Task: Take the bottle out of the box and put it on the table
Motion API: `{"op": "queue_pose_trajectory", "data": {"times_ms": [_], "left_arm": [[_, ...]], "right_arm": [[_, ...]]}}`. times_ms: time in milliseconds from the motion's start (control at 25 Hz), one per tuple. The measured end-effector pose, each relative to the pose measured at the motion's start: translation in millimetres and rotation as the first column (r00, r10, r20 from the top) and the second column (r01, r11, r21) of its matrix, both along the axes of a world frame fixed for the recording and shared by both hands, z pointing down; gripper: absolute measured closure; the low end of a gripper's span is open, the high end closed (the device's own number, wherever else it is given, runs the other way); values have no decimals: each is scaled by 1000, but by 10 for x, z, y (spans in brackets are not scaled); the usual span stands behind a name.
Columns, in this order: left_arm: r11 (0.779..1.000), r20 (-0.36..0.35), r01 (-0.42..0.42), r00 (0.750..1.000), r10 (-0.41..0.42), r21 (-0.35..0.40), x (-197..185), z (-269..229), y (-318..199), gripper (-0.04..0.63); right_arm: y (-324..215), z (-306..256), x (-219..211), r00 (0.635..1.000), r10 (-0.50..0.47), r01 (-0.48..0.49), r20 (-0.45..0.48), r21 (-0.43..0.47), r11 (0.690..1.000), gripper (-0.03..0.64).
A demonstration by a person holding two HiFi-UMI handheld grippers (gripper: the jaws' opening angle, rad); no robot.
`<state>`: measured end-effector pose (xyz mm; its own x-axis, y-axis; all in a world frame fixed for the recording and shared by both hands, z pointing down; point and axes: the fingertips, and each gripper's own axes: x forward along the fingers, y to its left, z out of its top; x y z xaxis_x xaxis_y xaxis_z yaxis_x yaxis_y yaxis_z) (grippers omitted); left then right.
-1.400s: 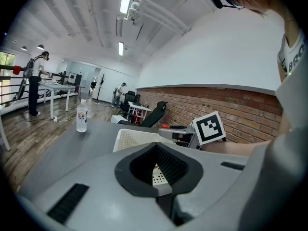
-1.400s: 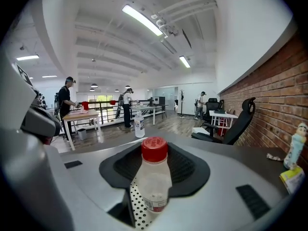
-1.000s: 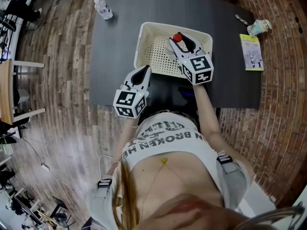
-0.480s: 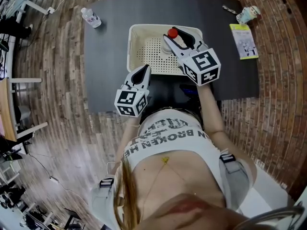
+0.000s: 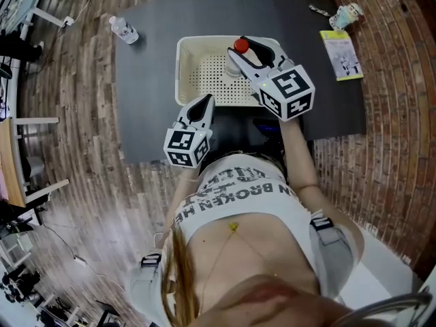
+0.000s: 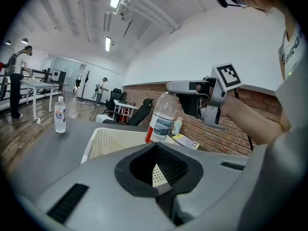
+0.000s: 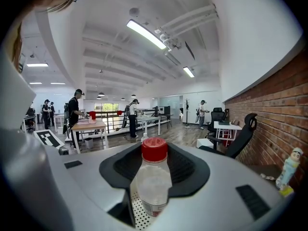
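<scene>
Right gripper [image 5: 246, 52] holds the bottle [image 7: 153, 182] upright over the box [image 5: 185, 60]
Its jaws stand wide, clamping the bottle; left gripper [image 5: 202, 105] jaws together, empty, at the bench [image 5: 146, 94] edge

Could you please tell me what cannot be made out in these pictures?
1. Base of the bottle: in the head view it is under the right claw; in the left gripper view it is behind the left claw. Whether it clears the box is unclear.
2. Print on the bottle's label: too small in the left gripper view.
3. Print on the booklet: too small in the head view.
4. Right part of the box's floor: covered by the right claw in the head view.
</scene>
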<state>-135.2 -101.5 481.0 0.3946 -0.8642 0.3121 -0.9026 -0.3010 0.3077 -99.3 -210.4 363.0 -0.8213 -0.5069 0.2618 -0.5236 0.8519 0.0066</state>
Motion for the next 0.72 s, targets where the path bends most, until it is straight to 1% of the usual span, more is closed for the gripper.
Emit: {"op": "queue_pose_trajectory", "data": {"times_ms": [120,520,720], "left_arm": [[1000,11,-8,1000,8,-2,18,2,20,591],[1000,13,-5,1000,5,-8,33,-6,50,591],[1000,15,-10,1000,10,-15,94,10,75,591]], "right_arm": [[-1,0,13,1000,1,-1,1,-4,1000,459],[-6,-17,39,1000,2,-2,-1,-3,1000,459],[-16,-36,153,1000,18,-18,4,-1,1000,459]]}}
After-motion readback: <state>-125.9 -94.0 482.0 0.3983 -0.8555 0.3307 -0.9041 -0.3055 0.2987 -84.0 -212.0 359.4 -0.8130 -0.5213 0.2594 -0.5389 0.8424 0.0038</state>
